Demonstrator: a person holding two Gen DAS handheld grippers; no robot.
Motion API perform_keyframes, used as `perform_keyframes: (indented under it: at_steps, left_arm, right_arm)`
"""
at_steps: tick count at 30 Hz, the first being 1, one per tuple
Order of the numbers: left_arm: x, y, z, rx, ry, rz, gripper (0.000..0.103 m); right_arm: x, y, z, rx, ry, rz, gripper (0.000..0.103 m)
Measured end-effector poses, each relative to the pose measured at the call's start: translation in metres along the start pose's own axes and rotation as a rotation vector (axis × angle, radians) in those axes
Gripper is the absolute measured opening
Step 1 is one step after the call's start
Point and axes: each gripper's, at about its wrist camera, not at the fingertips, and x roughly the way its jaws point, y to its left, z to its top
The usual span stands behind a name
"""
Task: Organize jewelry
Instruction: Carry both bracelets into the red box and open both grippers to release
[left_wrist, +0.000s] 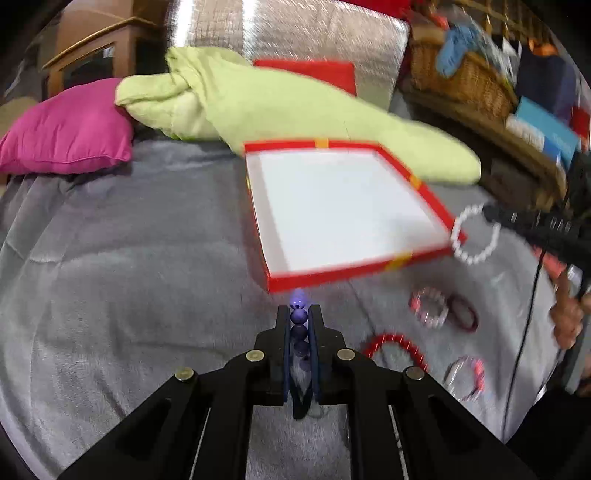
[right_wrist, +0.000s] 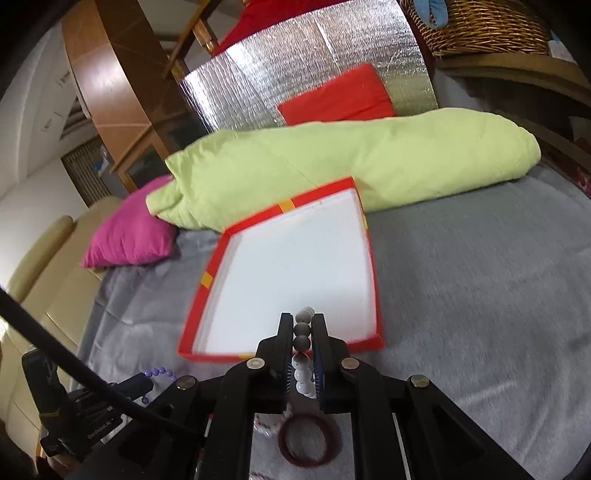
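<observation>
A shallow red box (left_wrist: 432, 195) with a white inside lies empty on the grey blanket; it also shows in the right wrist view (right_wrist: 375, 280). My left gripper (left_wrist: 299, 314) is shut on a purple bead bracelet (left_wrist: 298, 318), just short of the box's near edge. My right gripper (right_wrist: 303, 321) is shut on a white bead bracelet (right_wrist: 302, 373), held above the box's near edge. In the left wrist view the white bracelet (left_wrist: 474, 236) hangs from the right gripper (left_wrist: 487, 212) at the box's right corner. The purple bracelet (right_wrist: 162, 373) shows at lower left in the right wrist view.
Loose bracelets lie on the blanket right of the left gripper: a pink-white one (left_wrist: 428, 308), a dark red bangle (left_wrist: 461, 314), a red bead one (left_wrist: 399, 345), another pink one (left_wrist: 467, 376). The dark bangle (right_wrist: 306, 443) lies under the right gripper. A green quilt (right_wrist: 332, 162) and pink pillow (left_wrist: 70, 129) lie behind the box.
</observation>
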Motion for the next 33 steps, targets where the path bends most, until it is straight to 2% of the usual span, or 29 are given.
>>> perform_keyframes:
  at_steps: [4, 8, 10, 17, 19, 20, 21, 22, 23, 25, 30, 31, 32, 33]
  left_arm:
    - [-0.005, 0.001, 0.027, -0.043, -0.113, -0.021, 0.010]
    - [0.019, -0.009, 0.053, -0.056, -0.153, -0.037, 0.010]
    - [0.037, -0.013, 0.060, -0.070, -0.137, -0.048, 0.010]
    - [0.082, -0.023, 0.062, -0.078, -0.028, 0.015, 0.010]
    - [0.084, -0.021, 0.061, -0.083, -0.013, 0.038, 0.016]
    - [0.085, -0.018, 0.061, -0.086, -0.008, 0.048, 0.027]
    - [0.084, -0.016, 0.060, -0.093, -0.003, 0.058, 0.033]
    - [0.084, -0.013, 0.059, -0.102, -0.002, 0.068, 0.039]
    - [0.083, -0.011, 0.058, -0.107, -0.003, 0.076, 0.039]
    - [0.083, -0.008, 0.056, -0.104, 0.008, 0.088, 0.039]
    - [0.089, -0.010, 0.050, -0.083, 0.070, 0.110, 0.039]
    - [0.090, -0.011, 0.048, -0.079, 0.082, 0.111, 0.039]
    - [0.091, -0.011, 0.047, -0.077, 0.093, 0.111, 0.039]
    - [0.091, -0.011, 0.045, -0.076, 0.100, 0.110, 0.039]
  right_arm:
    - [0.011, -0.002, 0.010, 0.042, -0.017, 0.012, 0.011]
    - [0.030, -0.005, 0.020, 0.080, -0.023, 0.021, 0.011]
    - [0.040, -0.005, 0.023, 0.092, -0.018, 0.026, 0.011]
    - [0.078, -0.014, 0.029, 0.094, 0.045, -0.022, 0.014]
    - [0.076, -0.022, 0.031, 0.112, 0.042, -0.037, 0.014]
    - [0.073, -0.026, 0.033, 0.125, 0.041, -0.042, 0.022]
    - [0.069, -0.030, 0.034, 0.141, 0.035, -0.041, 0.028]
    - [0.064, -0.034, 0.036, 0.155, 0.017, -0.046, 0.040]
    - [0.058, -0.038, 0.037, 0.168, -0.011, -0.062, 0.050]
    - [0.048, -0.045, 0.039, 0.189, -0.050, -0.095, 0.053]
    - [0.062, -0.057, 0.036, 0.212, 0.026, -0.176, 0.054]
    - [0.067, -0.057, 0.035, 0.202, 0.053, -0.191, 0.051]
    - [0.074, -0.058, 0.032, 0.187, 0.089, -0.209, 0.035]
    - [0.079, -0.057, 0.030, 0.175, 0.115, -0.216, 0.029]
